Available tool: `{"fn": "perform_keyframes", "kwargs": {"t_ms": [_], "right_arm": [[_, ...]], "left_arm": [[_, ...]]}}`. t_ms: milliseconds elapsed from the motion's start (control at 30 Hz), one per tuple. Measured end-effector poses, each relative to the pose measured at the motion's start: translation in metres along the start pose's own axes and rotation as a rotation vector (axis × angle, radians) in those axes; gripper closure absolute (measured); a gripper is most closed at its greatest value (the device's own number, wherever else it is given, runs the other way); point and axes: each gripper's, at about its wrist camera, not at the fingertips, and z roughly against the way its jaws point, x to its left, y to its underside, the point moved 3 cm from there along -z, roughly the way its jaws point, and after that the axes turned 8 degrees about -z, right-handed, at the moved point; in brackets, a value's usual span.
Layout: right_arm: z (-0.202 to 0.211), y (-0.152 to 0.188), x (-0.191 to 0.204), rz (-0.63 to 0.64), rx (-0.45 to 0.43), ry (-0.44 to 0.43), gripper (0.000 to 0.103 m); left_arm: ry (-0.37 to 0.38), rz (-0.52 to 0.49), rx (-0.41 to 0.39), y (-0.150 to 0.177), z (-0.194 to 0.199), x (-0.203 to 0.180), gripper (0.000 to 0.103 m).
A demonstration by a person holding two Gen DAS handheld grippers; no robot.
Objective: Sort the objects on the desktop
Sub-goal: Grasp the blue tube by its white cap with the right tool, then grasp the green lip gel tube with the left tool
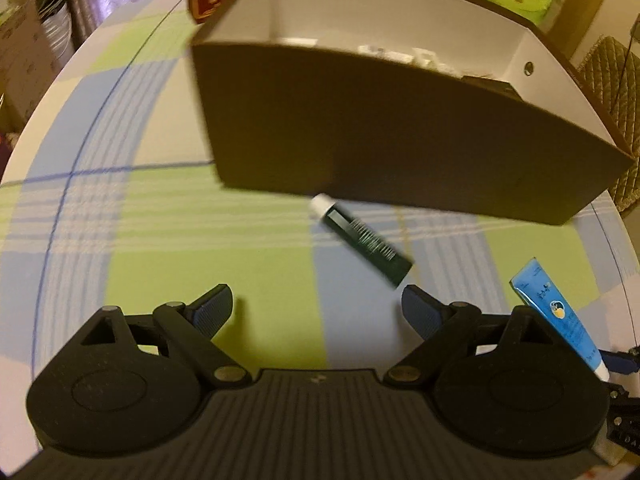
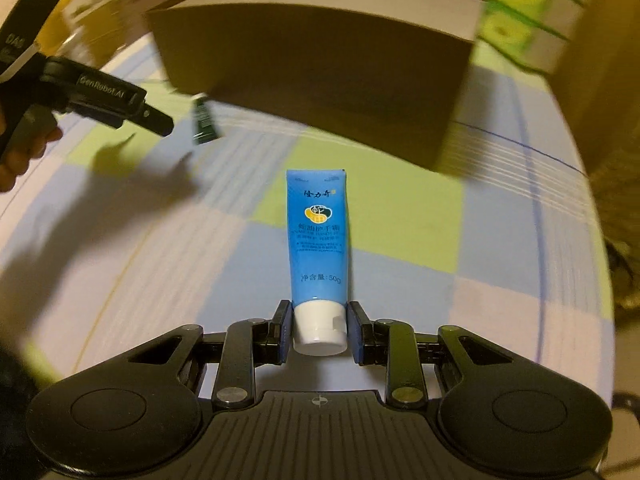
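Right wrist view: the right hand-held gripper (image 2: 319, 330) is clenched on the white cap of the blue tube (image 2: 318, 236), one pad on each side of the cap, with the tube body projecting toward 12 o'clock above the checked tabletop (image 2: 400, 208). The brown box (image 2: 320, 76) stands beyond the tube at 12 o'clock, its near wall facing the camera and its open top out of reach from this height. At 10 o'clock the left hand-held gripper (image 2: 160, 122) is seen from the side, held in a hand (image 2: 24, 152). Left wrist view: the left hand-held gripper (image 1: 316, 312) is released, its jaws spread wide with nothing between them; the dark green tube (image 1: 362, 240) lies flat on the tabletop at 12 o'clock, ahead of the fingertips, its white cap just beside the base of the box wall. White items are partly visible inside the box; they are too blurred to identify. The step in hand appears to be transport of the blue tube to the box. The next move calls for raising the tube above the box rim, carrying it over the opening, then releasing it. The left gripper appears positioned to close on the dark green tube next.
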Motion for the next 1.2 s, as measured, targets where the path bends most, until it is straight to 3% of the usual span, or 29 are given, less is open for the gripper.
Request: {"fn": "perform_keyframes", "kwargs": {"t_ms": [300,400,600,833,1200], "right_arm": [[-0.002,-0.003,-0.006,-0.084,-0.025,0.038,0.077],[0.000,-0.004,-0.011,-0.101,-0.031,0.045,0.077],[0.000,-0.006,-0.014,-0.110,-0.036,0.046,0.077],[-0.003,-0.008,-0.014,-0.103,-0.037,0.042,0.077],[-0.003,-0.010,-0.014,-0.109,-0.046,0.033,0.074]], "left_arm": [[-0.030,0.030,-0.040,-0.028,-0.033,-0.018,0.021],[-0.038,0.010,-0.036,-0.030,-0.040,-0.019,0.029],[-0.056,-0.066,-0.063,-0.025,-0.041,-0.014,0.051],[-0.039,-0.129,-0.077,-0.015,-0.032,0.006,0.089],[0.051,-0.244,-0.042,0.047,0.014,0.004,0.089]]}}
